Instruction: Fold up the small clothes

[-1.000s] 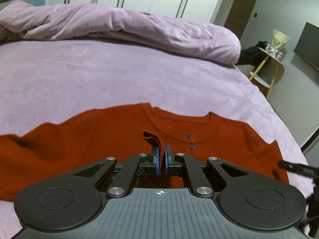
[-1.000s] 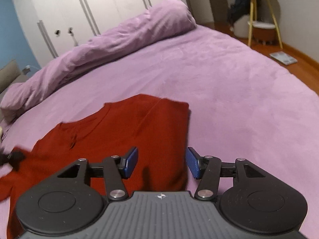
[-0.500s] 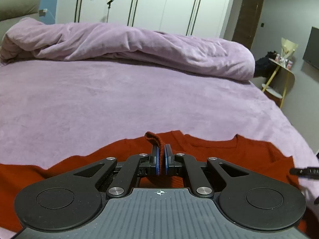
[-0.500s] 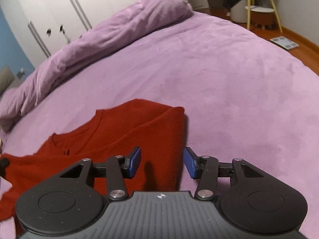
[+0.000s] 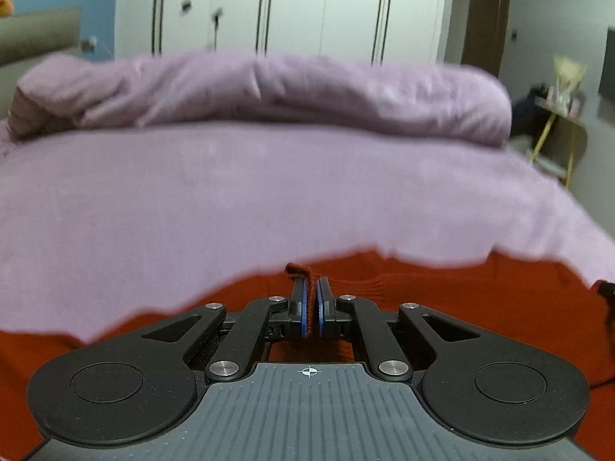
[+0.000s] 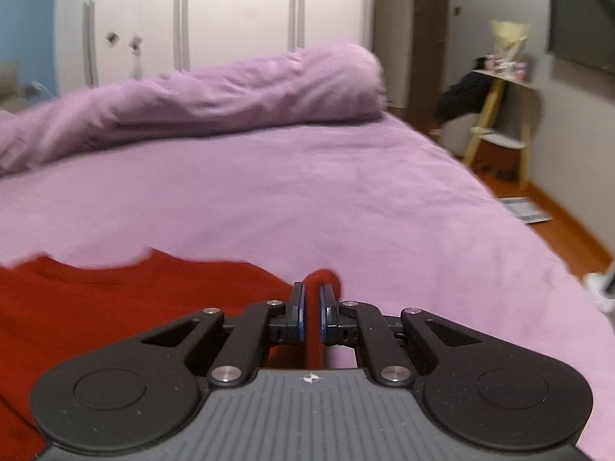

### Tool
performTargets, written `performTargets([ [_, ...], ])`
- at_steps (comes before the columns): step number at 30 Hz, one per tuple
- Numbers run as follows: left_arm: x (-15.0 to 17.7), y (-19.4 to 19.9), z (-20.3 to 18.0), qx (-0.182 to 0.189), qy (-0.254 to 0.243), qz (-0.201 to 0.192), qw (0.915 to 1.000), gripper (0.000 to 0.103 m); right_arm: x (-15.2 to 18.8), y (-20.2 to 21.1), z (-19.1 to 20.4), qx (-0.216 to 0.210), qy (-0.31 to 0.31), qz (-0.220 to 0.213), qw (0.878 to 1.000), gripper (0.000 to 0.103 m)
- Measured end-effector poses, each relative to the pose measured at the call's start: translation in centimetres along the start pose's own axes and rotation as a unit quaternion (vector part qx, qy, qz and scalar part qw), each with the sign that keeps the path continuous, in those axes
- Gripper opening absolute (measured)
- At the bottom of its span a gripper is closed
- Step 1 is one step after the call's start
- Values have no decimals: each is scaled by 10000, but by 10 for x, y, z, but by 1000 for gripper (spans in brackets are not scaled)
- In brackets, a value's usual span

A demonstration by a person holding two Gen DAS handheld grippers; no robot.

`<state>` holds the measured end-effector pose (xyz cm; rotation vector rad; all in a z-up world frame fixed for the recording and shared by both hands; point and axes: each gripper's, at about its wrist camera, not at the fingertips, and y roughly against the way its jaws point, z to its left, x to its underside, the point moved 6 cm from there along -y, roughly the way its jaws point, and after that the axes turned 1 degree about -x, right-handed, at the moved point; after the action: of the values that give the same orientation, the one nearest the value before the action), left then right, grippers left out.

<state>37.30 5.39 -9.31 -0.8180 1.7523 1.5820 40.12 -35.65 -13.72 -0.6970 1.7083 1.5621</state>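
Rust-red knit top point(image 5: 461, 299) pinched by left gripper point(image 5: 311, 299) and right gripper point(image 6: 311, 303); raise evenly, fold toward bed point(image 5: 269, 199) near edge.

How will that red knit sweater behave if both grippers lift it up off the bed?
The red knit sweater will probably sag between the two grips, since its fabric already bunches above the left gripper and right gripper. It looks soft and light, lying flat on the purple bedsheet. The ribbed knit likely won't slip from the pads.
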Motion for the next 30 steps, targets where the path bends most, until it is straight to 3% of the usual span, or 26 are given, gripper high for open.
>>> performTargets([
  [4,17,-17,1,-131,-146,322,9993,7,7,-12,-3,56,-45,110,9999,7],
  [7,10,-9,7,-21,103,124,9999,7,-6,0,-2,126,14,-225,9997,5],
  [9,4,-6,9,-39,193,5,9998,7,-11,6,-4,419,117,-513,9977,0],
  [10,2,-8,8,-62,170,12,9998,7,-10,3,-7,487,103,-448,9978,0],
  [12,3,-13,6,-72,122,142,9998,8,-7,-4,-13,407,-113,-30,9991,0],
  [15,13,-15,7,-54,92,243,9996,8,2,20,-10,-281,-649,128,9974,2],
  [17,20,-17,11,-57,209,344,9992,8,16,49,-6,-1019,-1276,301,9861,13],
  [19,25,-19,15,-57,368,441,9983,8,39,72,-4,-1670,-1973,473,9648,49],
  [20,26,-19,17,-71,411,471,9980,8,51,78,-3,-1860,-2251,625,9544,54],
  [22,24,-19,17,-63,456,507,9977,8,75,81,-2,-2022,-2613,941,9392,53],
  [23,23,-18,17,-52,477,517,9975,8,80,80,-2,-1981,-2694,987,9372,52],
  [27,20,-11,18,-14,510,520,9973,8,76,66,-7,-1704,-3223,1143,9241,48],
  [30,22,-9,20,-25,525,540,9972,8,68,68,-4,-1627,-3128,1315,9265,48],
])
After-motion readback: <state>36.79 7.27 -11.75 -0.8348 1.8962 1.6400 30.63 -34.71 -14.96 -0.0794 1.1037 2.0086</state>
